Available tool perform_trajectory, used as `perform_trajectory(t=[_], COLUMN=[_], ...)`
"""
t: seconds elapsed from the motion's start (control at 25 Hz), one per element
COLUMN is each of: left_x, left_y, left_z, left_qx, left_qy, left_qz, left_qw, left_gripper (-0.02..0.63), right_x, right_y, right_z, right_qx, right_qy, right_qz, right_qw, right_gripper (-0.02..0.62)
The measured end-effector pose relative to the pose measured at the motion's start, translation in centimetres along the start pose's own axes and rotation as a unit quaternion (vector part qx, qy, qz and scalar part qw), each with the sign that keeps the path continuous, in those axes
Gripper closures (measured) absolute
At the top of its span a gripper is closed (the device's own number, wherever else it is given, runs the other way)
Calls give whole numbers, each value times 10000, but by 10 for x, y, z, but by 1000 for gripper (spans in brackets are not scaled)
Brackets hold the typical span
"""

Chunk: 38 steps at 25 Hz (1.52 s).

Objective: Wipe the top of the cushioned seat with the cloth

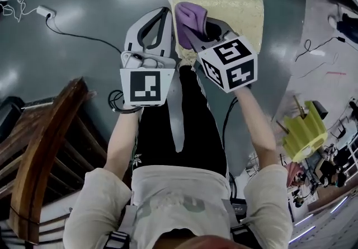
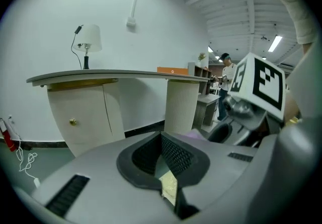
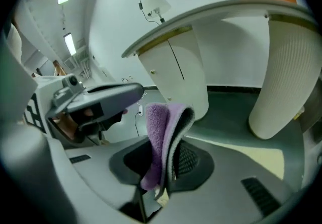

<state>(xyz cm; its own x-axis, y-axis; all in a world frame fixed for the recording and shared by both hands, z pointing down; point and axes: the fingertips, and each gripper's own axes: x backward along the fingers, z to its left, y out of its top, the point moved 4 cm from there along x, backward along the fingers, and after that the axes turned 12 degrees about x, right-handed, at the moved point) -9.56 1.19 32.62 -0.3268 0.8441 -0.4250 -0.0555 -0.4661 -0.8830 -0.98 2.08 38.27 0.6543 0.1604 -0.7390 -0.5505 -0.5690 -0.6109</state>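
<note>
The cushioned seat (image 1: 238, 13) is a cream pad on the floor ahead of my legs. My right gripper (image 1: 194, 25) hangs over its left part, shut on a folded purple cloth (image 1: 190, 14). In the right gripper view the cloth (image 3: 160, 132) stands up between the jaws of that gripper (image 3: 168, 140), with the seat (image 3: 254, 160) below. My left gripper (image 1: 163, 14) is just left of the seat's edge, shut and holding nothing. In the left gripper view its tips (image 2: 162, 140) meet, and a bit of cream seat (image 2: 169, 186) shows below.
A wooden chair (image 1: 42, 147) stands at my left. A white plug and cable (image 1: 46, 13) lie on the grey floor. A yellow object (image 1: 305, 133) is at the right. A curved counter (image 2: 100, 75) on a ribbed column (image 2: 181, 104) stands ahead, with a lamp (image 2: 88, 41) on it.
</note>
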Motion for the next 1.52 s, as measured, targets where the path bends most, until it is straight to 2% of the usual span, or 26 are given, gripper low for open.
perform_trajectory(t=[0.28,0.52,0.68,1.0,1.28,1.52], left_x=[4,3,-1,-5,-10,-10], left_y=[-16,-23,-24,-24,-26,-27], left_z=[10,21,21,14,9,3], left_qx=[132,216,185,130,104,92], left_qy=[111,203,195,125,113,45], left_qz=[184,204,230,255,303,308], left_qw=[9997,9994,9994,9995,9994,9995], left_gripper=[600,600,600,600,600,600], right_x=[-82,-112,-116,-111,-96,-70], right_y=[-62,-95,-107,-109,-113,-127], right_z=[17,12,10,1,-13,-42], right_qx=[-365,-454,-503,-616,-437,-309], right_qy=[104,20,-52,-147,-165,-416], right_qz=[708,1168,1300,1260,1296,1453], right_qw=[9968,9921,9902,9900,9905,9880], right_gripper=[502,502,503,502,502,502])
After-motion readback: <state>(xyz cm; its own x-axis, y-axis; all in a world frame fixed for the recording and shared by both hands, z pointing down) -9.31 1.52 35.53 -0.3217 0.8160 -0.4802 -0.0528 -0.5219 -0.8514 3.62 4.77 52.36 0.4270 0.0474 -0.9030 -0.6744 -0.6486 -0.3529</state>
